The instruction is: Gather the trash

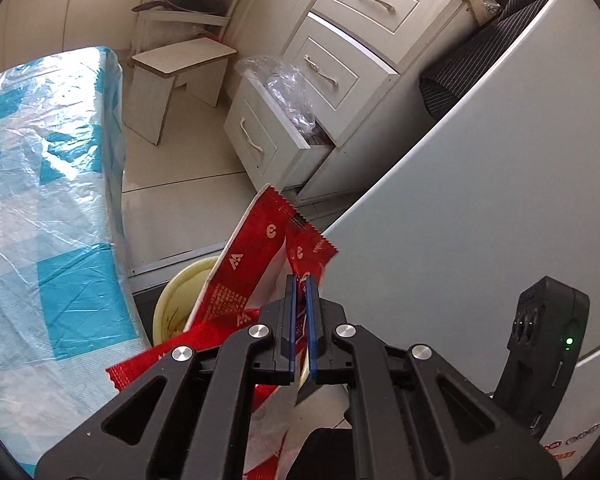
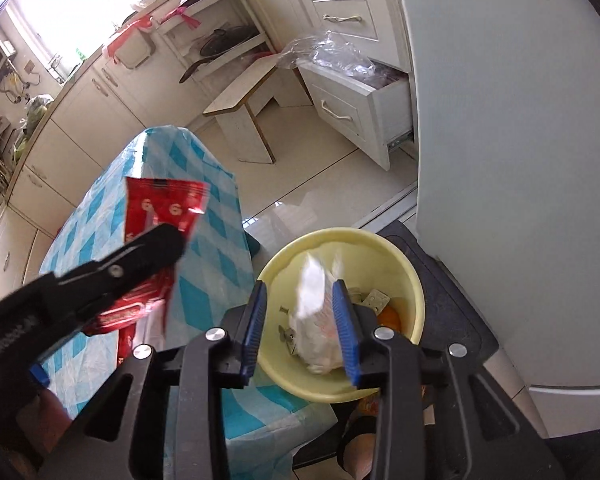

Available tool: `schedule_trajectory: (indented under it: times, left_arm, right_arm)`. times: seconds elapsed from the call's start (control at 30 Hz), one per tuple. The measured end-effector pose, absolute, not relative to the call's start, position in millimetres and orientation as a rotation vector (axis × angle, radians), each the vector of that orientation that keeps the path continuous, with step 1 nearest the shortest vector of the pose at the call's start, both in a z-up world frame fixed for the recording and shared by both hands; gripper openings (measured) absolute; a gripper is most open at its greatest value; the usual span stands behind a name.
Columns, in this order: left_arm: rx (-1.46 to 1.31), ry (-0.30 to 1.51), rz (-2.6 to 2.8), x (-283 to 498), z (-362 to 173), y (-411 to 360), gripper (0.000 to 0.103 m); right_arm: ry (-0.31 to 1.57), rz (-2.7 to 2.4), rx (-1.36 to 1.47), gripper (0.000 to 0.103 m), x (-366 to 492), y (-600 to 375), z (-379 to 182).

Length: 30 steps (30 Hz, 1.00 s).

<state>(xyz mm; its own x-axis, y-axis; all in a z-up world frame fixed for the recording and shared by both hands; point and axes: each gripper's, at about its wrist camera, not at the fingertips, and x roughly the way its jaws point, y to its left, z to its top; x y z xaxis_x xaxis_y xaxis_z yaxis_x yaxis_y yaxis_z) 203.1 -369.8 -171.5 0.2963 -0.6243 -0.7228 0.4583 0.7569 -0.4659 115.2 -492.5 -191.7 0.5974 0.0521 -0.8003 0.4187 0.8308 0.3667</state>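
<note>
My left gripper [image 1: 300,284] is shut on a red snack wrapper [image 1: 256,264] and holds it in the air above a yellow bin [image 1: 180,284] on the floor. In the right wrist view the left gripper [image 2: 172,236] shows at the left with the red wrapper [image 2: 160,208] in it, over the table. My right gripper [image 2: 300,292] is open, right above the yellow bin [image 2: 412,280]. A white crumpled wrapper [image 2: 316,312], blurred, is between the blue pads and over the bin. The bin holds small scraps and something orange.
A table with a blue-checked plastic cover [image 1: 40,200] [image 2: 208,248] stands left of the bin. A grey fridge [image 1: 460,220] [image 2: 500,120] is at the right. An open drawer [image 1: 268,136] with plastic bags and a white stool [image 1: 180,68] stand beyond on the tiled floor.
</note>
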Motion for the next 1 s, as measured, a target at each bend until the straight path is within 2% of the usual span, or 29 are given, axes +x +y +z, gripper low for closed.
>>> schedule_trajectory:
  times: [0.1, 0.17, 0.27, 0.33, 0.4, 0.47, 0.6, 0.7, 0.77, 0.87, 1.0]
  left_arm:
    - [-0.190, 1.075, -0.714, 207.4, -179.4, -372.9, 0.008]
    - [-0.196, 1.071, -0.704, 208.4, -179.3, -371.7, 0.019]
    - [-0.202, 1.049, -0.690, 207.6, -171.2, -363.5, 0.033]
    - [-0.201, 1.029, -0.677, 206.4, -163.1, -354.7, 0.039]
    - [-0.191, 1.004, -0.661, 202.1, -153.0, -344.7, 0.043]
    - [-0.173, 0.981, -0.642, 196.7, -142.2, -334.3, 0.054]
    - [-0.110, 0.911, -0.587, 174.1, -117.0, -305.7, 0.068]
    - [-0.051, 0.855, -0.532, 157.3, -93.9, -287.5, 0.081]
    - [-0.027, 0.809, -0.497, 143.3, -74.7, -273.2, 0.089]
    - [0.015, 0.750, -0.453, 124.1, -48.1, -256.4, 0.095]
    - [0.037, 0.713, -0.423, 100.7, -22.1, -238.5, 0.095]
  right_arm:
    - [0.889, -0.252, 0.580, 0.046, 111.2, -496.8, -186.3]
    - [0.871, -0.288, 0.569, 0.056, 108.0, -498.5, -180.9]
    - [0.846, -0.315, 0.569, 0.064, 105.0, -500.2, -173.9]
    - [0.821, -0.344, 0.543, 0.072, 103.5, -499.4, -166.6]
    - [0.792, -0.348, 0.522, 0.073, 101.0, -497.1, -159.0]
    - [0.767, -0.345, 0.510, 0.075, 99.6, -495.8, -153.3]
    - [0.695, -0.332, 0.519, 0.076, 90.9, -493.9, -135.6]
    - [0.638, -0.330, 0.485, 0.078, 80.7, -485.0, -114.9]
    - [0.608, -0.328, 0.423, 0.086, 70.1, -471.1, -98.0]
    - [0.572, -0.316, 0.322, 0.094, 50.4, -447.7, -76.8]
    - [0.559, -0.324, 0.256, 0.096, 20.8, -429.4, -56.5]
